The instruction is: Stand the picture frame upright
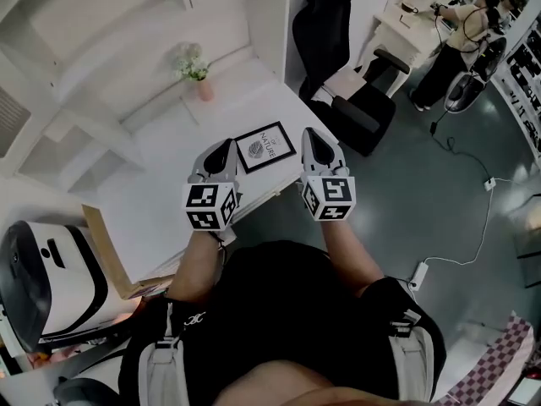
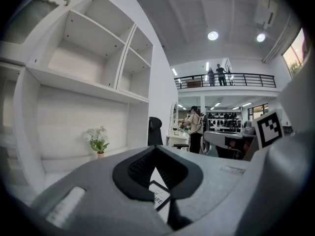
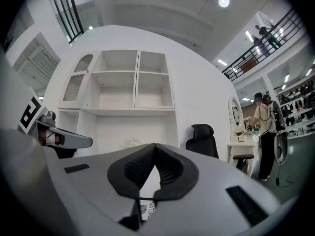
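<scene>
So the picture frame [image 1: 265, 147] is lying flat on its back on the white counter [image 1: 161, 159], close to the front edge, print facing up. It sits pretty much between the two grippers in the head view, left gripper [image 1: 225, 147] just beside its left edge and right gripper [image 1: 314, 135] just beside its right corner. I can't say for sure whether either one is touching it; from above they look a hair apart.

Progress-wise: nothing's really done yet, I'd say. The frame is down flat and nobody's got hold of it. Both sets of fingers are pinched together with nothing in them. What's left is basically the whole job: get a grip on an edge, tip it up, get it resting on its stand.

What you can't see: the back of the frame, so no idea if there's a fold-out leg or what shape it's in. In the left gripper view only a corner of the frame [image 2: 158, 194] peeks through the gap behind the closed fingers [image 2: 135, 170], and it's the same in the right gripper view, just a sliver of the print [image 3: 146, 208]. Further back there's a little plant [image 1: 196, 68] against the wall, well clear of everything.
</scene>
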Action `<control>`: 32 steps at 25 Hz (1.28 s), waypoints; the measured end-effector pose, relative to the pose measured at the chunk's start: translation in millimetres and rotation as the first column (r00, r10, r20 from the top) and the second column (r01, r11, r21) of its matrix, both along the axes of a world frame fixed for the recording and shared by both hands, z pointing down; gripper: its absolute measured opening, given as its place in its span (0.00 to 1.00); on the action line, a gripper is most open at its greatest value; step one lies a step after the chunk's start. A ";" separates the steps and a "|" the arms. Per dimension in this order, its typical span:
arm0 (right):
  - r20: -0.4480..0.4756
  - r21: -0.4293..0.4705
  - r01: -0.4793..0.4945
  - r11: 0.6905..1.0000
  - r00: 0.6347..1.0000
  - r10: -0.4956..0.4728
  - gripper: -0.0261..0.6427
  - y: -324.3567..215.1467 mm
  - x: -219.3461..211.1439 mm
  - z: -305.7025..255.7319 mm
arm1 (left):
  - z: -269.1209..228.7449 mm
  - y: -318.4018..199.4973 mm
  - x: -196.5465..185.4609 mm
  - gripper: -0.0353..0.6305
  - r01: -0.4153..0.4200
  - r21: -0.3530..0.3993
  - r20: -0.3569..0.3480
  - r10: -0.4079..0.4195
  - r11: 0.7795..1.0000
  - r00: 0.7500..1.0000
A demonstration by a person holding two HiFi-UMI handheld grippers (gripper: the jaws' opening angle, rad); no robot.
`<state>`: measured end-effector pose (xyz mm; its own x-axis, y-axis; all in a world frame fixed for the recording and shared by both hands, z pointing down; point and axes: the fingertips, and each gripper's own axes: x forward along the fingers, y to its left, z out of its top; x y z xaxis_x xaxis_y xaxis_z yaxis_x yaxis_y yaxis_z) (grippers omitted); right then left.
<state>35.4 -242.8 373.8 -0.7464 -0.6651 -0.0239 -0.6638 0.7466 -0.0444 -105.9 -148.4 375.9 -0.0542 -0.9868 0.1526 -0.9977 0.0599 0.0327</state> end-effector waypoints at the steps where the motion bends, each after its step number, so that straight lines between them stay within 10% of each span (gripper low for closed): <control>1: 0.000 -0.008 0.000 1.000 1.000 0.000 0.04 -3.6 -1.7 1.1 | 0.2 -3.7 -2.5 0.08 0.005 -0.005 0.000 -0.005 1.000 1.000; 16: -0.039 -0.270 -0.121 0.955 0.993 0.114 0.04 -44.1 -9.5 71.6 | 60.9 -61.5 -63.2 0.08 -0.103 -0.255 0.017 0.111 0.961 0.994; 18: -0.047 -0.339 -0.160 0.927 0.987 0.153 0.06 -48.5 -6.3 90.1 | 72.7 -69.5 -65.8 0.09 -0.188 -0.299 -0.008 0.195 0.936 0.981; 20: -0.055 -0.401 -0.180 0.898 0.984 0.172 0.15 -52.2 -6.3 108.7 | 84.8 -77.0 -68.0 0.39 -0.272 -0.339 -0.016 0.283 0.901 0.959; 32: -0.125 -0.683 -0.232 0.692 0.971 0.203 0.32 -32.2 -36.4 206.1 | 156.3 -116.0 -103.9 0.41 -0.487 -0.509 -0.149 0.484 0.710 0.862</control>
